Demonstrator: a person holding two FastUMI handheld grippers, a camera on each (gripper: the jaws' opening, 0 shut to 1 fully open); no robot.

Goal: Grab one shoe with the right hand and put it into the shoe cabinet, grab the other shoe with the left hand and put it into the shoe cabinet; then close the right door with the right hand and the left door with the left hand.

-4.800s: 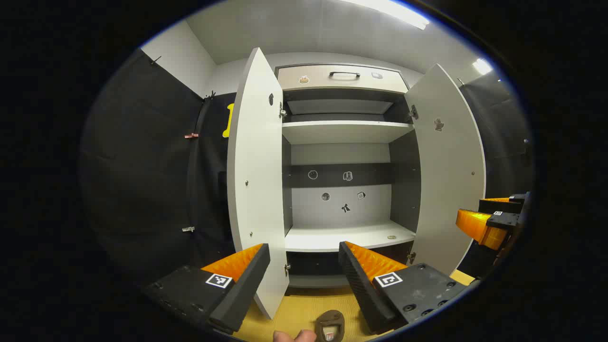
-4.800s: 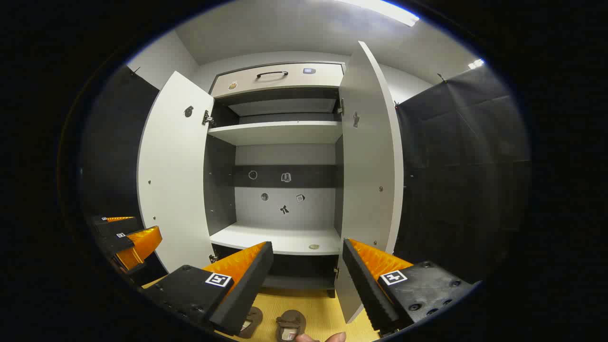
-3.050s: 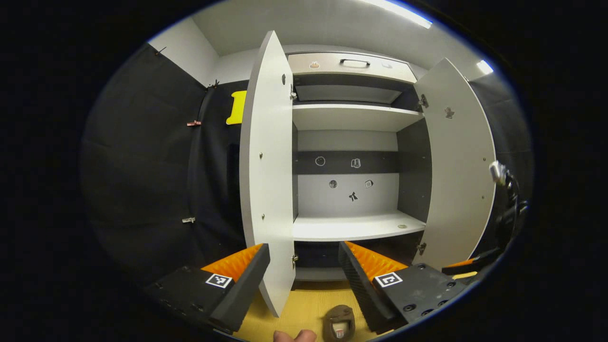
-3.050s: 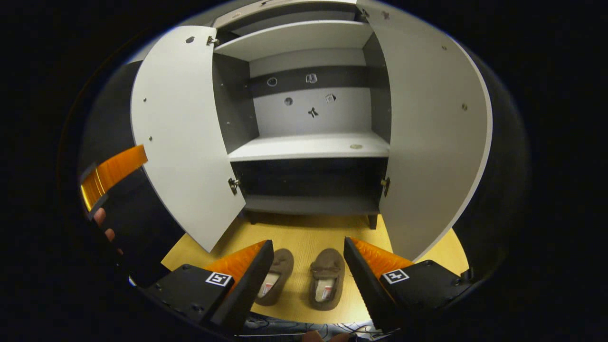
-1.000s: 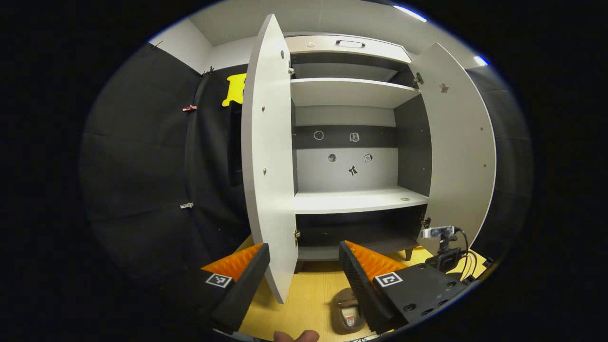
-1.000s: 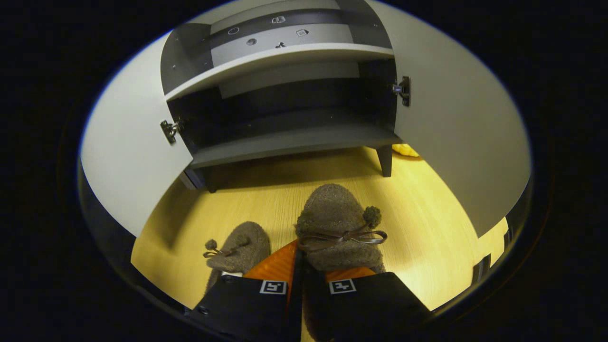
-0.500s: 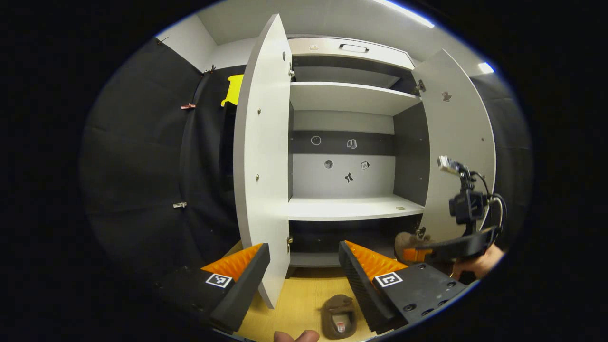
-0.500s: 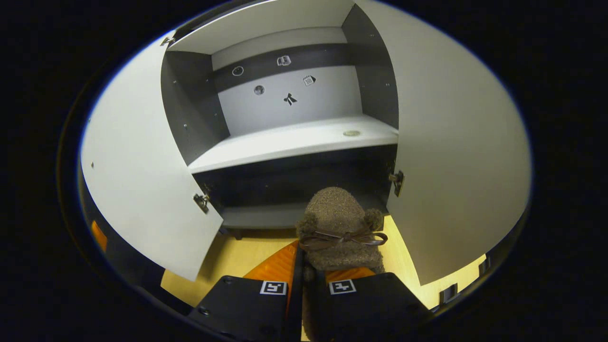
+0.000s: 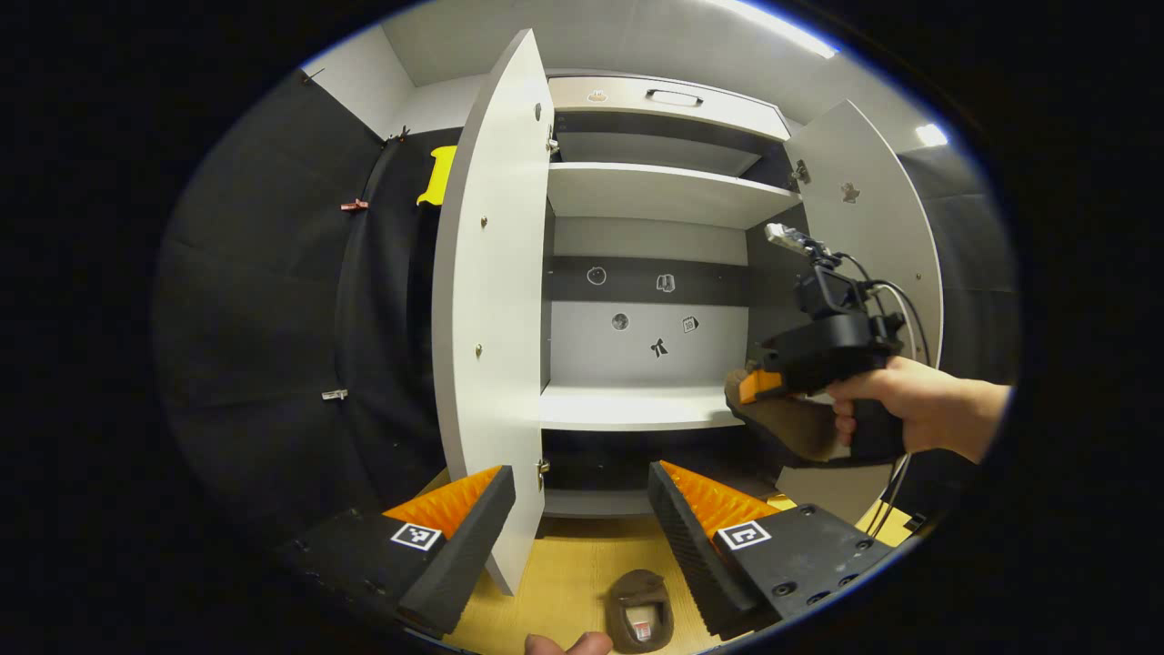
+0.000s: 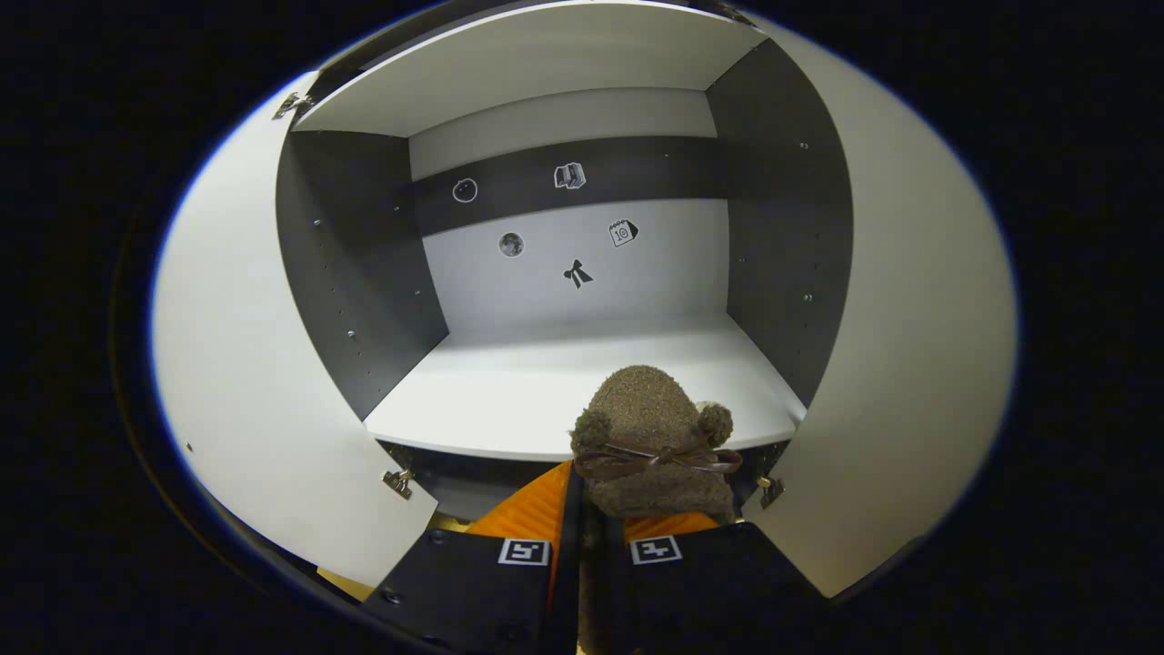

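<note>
a: how is the cabinet (image 10: 582, 382)?
b: both doors stand open, left door (image 9: 486, 300) and right door (image 9: 873, 227).
a: and my right claw (image 10: 591, 514)?
b: it pinches one shoe (image 10: 650, 437), held up at the front edge of the white shelf (image 10: 509, 400).
a: my left claw (image 9: 582, 518)?
b: spread, nothing in it. the other shoe (image 9: 639, 611) lies on the floor (image 9: 573, 573) below it.

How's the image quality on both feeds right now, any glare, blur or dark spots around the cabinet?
Left gripper view: sharp, fisheye bows the left door; ceiling light blows out; the lower compartment is in deep shadow. Right gripper view: the slipper is crisp, the white shelf bright but evenly lit, both doors bulge at the edges.
</note>
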